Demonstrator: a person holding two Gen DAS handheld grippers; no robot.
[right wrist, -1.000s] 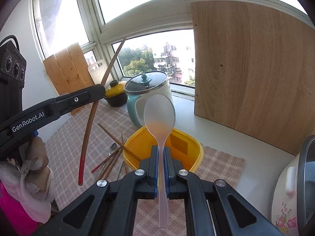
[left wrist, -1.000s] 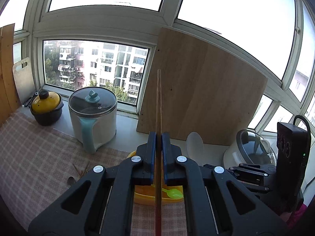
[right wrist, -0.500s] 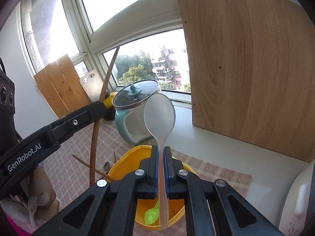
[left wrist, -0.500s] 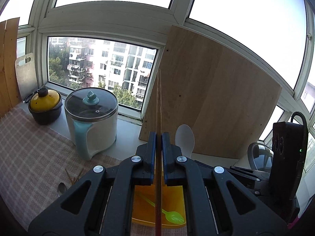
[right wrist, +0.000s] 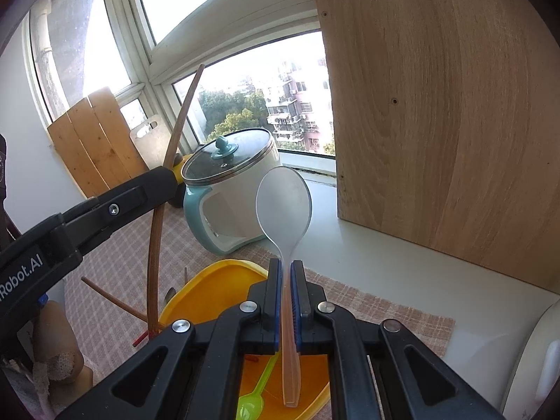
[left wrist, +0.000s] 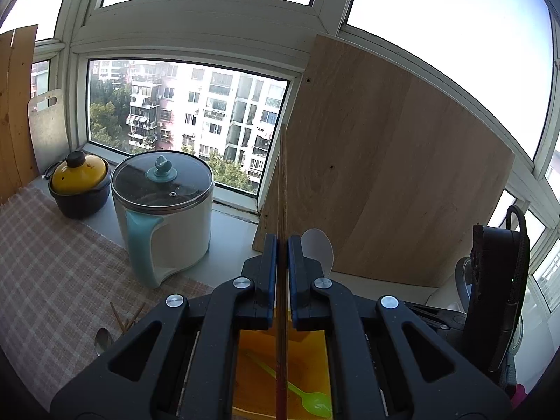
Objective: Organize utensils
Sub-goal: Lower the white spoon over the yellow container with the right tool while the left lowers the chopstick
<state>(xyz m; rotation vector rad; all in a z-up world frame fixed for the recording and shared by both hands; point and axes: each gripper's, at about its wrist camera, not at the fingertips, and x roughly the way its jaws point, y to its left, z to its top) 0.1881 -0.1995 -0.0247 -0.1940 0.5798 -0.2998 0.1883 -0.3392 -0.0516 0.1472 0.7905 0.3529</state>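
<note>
My left gripper is shut on a long wooden chopstick with a red lower end, held upright over the yellow container. A green plastic spoon lies in that container. My right gripper is shut on the handle of a translucent white spoon, bowl up, handle tip hanging over the yellow container beside the green spoon. In the right wrist view the left gripper holds the chopstick at the container's left rim.
Loose chopsticks and a metal spoon lie on the chequered cloth. Behind stand a glass-lidded electric pot, a yellow-lidded dark pot and a leaning wooden board. A white cooker sits right.
Both grippers have come forward and down over the yellow container, each still holding its utensil. The pot and board look nearer, and more of the container's inside shows.
</note>
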